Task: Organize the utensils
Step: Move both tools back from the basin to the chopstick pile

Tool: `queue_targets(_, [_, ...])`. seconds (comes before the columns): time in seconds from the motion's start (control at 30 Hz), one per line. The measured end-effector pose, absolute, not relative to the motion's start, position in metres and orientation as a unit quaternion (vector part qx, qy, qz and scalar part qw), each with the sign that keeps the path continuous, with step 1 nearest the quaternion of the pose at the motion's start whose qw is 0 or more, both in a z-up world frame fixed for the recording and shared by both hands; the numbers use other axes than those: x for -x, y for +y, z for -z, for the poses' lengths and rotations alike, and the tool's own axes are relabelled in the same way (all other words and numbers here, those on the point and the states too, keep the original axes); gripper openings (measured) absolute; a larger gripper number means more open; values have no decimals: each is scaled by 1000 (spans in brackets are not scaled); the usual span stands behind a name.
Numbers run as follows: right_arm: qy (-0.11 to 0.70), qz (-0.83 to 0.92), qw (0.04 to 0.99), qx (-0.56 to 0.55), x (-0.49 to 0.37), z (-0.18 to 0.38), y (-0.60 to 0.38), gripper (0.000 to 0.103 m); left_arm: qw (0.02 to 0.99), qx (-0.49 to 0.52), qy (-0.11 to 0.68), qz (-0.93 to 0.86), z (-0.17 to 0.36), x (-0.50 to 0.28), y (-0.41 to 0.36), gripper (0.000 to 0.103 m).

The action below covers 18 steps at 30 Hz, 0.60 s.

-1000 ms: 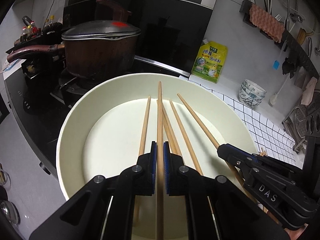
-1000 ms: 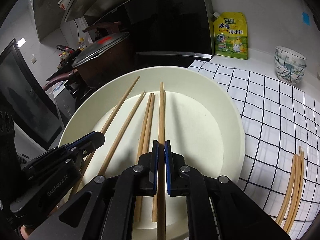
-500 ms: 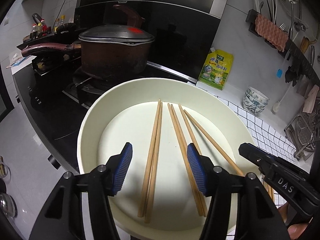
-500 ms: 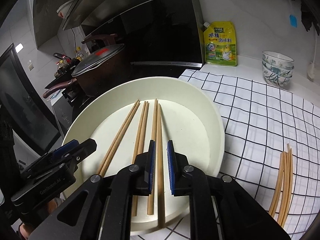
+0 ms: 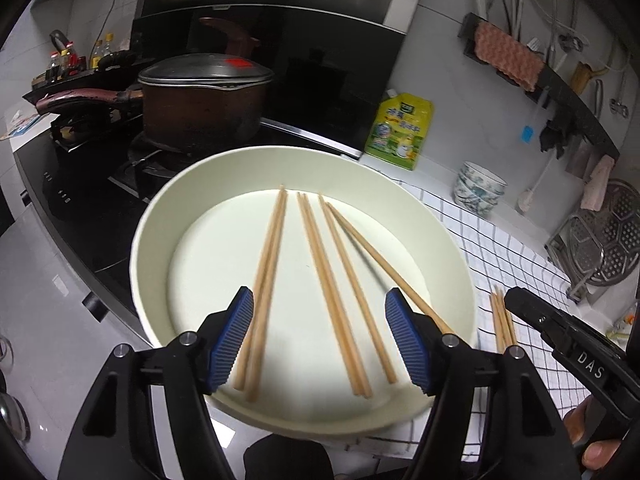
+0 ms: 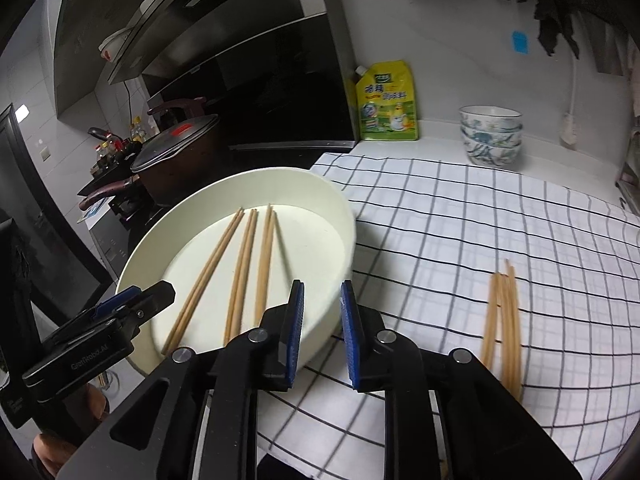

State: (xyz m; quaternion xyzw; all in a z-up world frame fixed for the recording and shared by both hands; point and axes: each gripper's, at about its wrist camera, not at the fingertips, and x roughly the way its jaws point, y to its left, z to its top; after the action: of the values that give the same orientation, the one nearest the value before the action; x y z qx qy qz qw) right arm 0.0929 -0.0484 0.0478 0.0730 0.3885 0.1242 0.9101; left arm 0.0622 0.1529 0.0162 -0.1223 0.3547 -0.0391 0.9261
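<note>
Chopsticks (image 5: 320, 280) lie in three loose pairs on the floor of our cream dish (image 5: 160, 216), tips fanned toward the stove; more chopsticks (image 6: 502, 320) rest in a bundle on the checked cloth (image 6: 480, 208), well apart from the dish; our left gripper (image 5: 320, 340) hovers over the dish's near rim, jaws wide apart and empty; our right gripper (image 6: 322, 330) hangs beside the dish's right wall, jaws parted, gripping nothing; behind sit a lidded pot (image 5: 200, 104), a yellow pouch (image 6: 386, 104) and stacked bowls (image 6: 490, 136).
</note>
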Motion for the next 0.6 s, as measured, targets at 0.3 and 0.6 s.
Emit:
queue_targets(0.3, [380, -89, 918, -74, -53, -48, -98, 27, 925, 103, 355, 86, -22, -37, 98, 75])
queue_targets(0.6, [386, -40, 918, -87, -27, -36, -159, 33, 918, 79, 364, 134, -18, -25, 38, 75])
